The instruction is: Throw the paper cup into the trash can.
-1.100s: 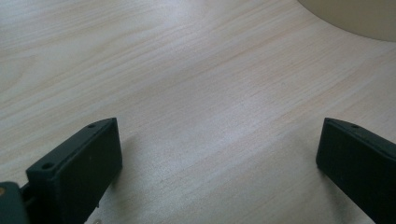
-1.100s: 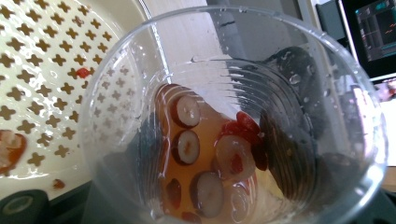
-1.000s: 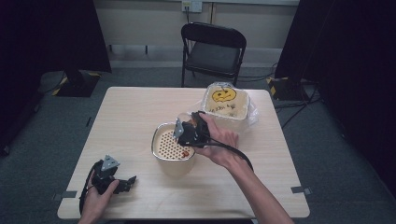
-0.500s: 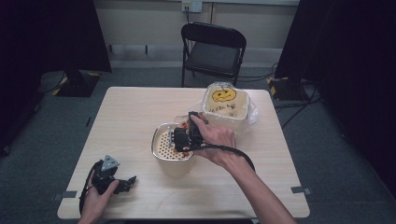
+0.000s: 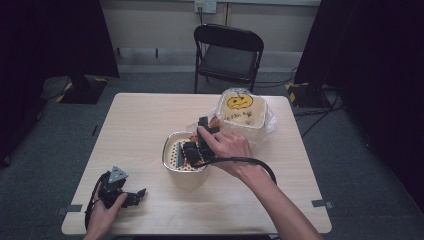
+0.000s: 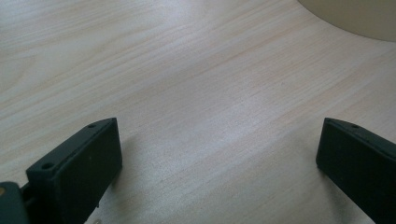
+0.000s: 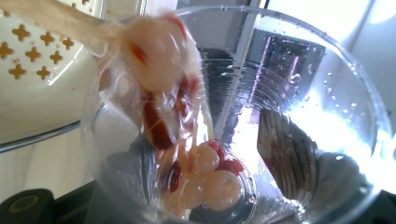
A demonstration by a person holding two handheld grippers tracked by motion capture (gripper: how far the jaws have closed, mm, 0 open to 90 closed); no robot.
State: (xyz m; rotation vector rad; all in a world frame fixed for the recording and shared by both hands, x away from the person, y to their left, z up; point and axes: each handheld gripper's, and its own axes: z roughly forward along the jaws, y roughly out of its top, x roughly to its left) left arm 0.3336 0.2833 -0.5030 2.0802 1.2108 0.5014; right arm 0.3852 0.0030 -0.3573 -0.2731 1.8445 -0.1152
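Note:
My right gripper (image 5: pixel 194 150) is shut on a clear plastic cup (image 7: pixel 280 116) and holds it tipped over a cream bowl (image 5: pixel 186 176) with a perforated strainer insert (image 5: pixel 172 150). Pale round balls and red pieces (image 7: pixel 205 172) lie in the cup. A wet clump of them (image 7: pixel 156 60) slides out over the rim toward the strainer (image 7: pixel 37 56). Near the table's front left corner, my left gripper (image 5: pixel 131 196) rests low on the wood. It stands open with bare table between its jaws (image 6: pixel 219 158).
A lidded tub with a pumpkin face drawn on it (image 5: pixel 242 107) sits in clear wrap just behind my right hand. The bowl's wall (image 6: pixel 355 18) lies ahead of the left gripper. A black folding chair (image 5: pixel 227 52) stands beyond the table's far edge.
My right gripper has moved toward me and left over the strainer and tipped the cup further, so the contents now spill out. The left gripper has stayed put.

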